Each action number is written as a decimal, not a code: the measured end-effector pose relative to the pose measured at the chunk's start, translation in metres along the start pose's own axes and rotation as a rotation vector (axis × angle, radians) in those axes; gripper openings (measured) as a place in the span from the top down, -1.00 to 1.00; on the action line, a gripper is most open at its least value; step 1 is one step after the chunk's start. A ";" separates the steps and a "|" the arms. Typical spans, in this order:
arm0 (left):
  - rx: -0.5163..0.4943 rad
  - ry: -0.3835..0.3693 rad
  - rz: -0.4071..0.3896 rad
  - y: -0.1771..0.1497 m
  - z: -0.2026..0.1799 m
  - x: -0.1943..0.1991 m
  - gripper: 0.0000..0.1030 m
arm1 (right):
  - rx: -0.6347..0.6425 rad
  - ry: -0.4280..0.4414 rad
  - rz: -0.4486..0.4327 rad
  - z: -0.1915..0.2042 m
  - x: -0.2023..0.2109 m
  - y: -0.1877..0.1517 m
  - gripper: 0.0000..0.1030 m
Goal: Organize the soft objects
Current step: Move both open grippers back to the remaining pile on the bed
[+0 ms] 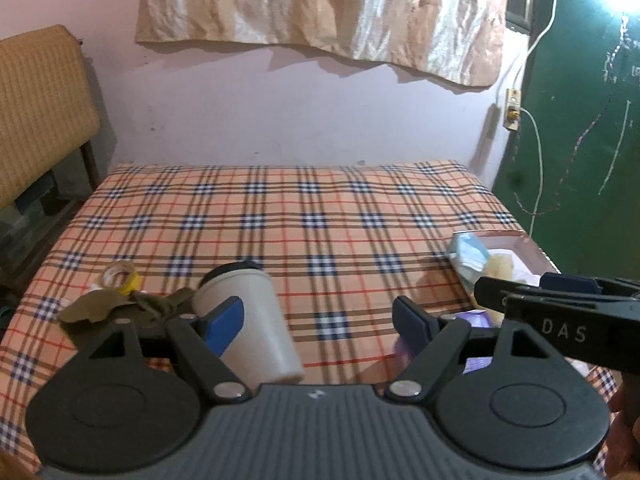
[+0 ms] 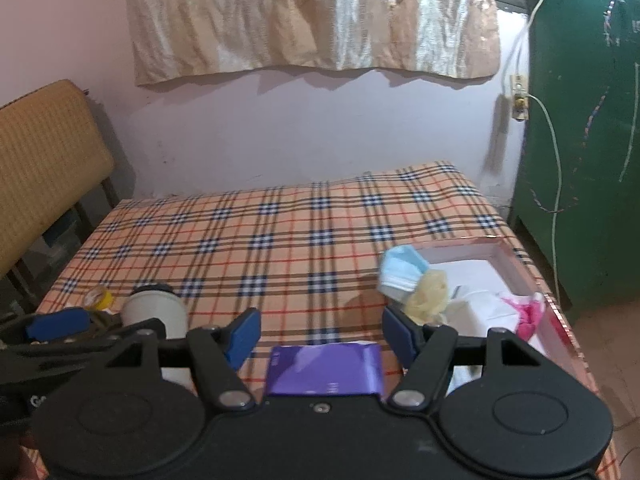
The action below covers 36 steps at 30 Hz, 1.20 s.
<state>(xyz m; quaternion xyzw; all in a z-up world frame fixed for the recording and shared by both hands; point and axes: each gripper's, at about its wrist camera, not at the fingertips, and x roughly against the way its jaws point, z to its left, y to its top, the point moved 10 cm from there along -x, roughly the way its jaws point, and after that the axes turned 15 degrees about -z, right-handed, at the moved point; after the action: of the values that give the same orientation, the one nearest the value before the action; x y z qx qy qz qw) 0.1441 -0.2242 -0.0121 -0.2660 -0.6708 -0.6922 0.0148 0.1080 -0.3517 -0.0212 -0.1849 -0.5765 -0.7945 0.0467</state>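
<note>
A pink box [image 2: 516,264] sits at the right edge of the plaid bed. A blue face mask [image 2: 402,272] and a yellow soft piece [image 2: 430,290] hang over its near-left rim; white and pink soft items [image 2: 528,314] lie inside. The box also shows in the left wrist view [image 1: 528,246]. My right gripper [image 2: 320,330] is open and empty above a purple packet [image 2: 324,370]. My left gripper [image 1: 318,320] is open and empty, beside a white cup [image 1: 248,320] lying on its side. An olive cloth [image 1: 120,306] lies left of the cup.
A yellow tape roll [image 1: 122,276] lies behind the olive cloth. The plaid bed [image 1: 300,220] meets a pink wall. A woven headboard [image 1: 40,112] stands at left. A green door [image 1: 580,140] with a hanging cable is at right.
</note>
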 end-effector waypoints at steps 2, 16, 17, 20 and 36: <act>0.004 0.011 0.000 0.000 0.008 0.002 -0.63 | 0.002 0.013 0.003 0.010 -0.001 -0.001 -0.54; 0.036 0.088 -0.004 -0.002 0.064 0.018 -0.63 | 0.042 0.087 0.024 0.077 -0.007 -0.010 -0.54; 0.038 0.092 -0.005 -0.003 0.068 0.019 -0.63 | 0.045 0.091 0.026 0.081 -0.007 -0.011 -0.54; 0.045 0.107 -0.005 -0.003 0.077 0.022 -0.63 | 0.051 0.104 0.030 0.092 -0.009 -0.013 -0.54; 0.060 0.176 -0.006 -0.010 0.119 0.032 -0.63 | 0.082 0.164 0.055 0.142 -0.017 -0.025 -0.54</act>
<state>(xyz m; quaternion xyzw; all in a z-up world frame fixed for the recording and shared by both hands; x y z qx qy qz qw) 0.1542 -0.1013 -0.0141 -0.2015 -0.6880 -0.6926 0.0796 0.1505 -0.2132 -0.0120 -0.1328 -0.5973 -0.7813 0.1231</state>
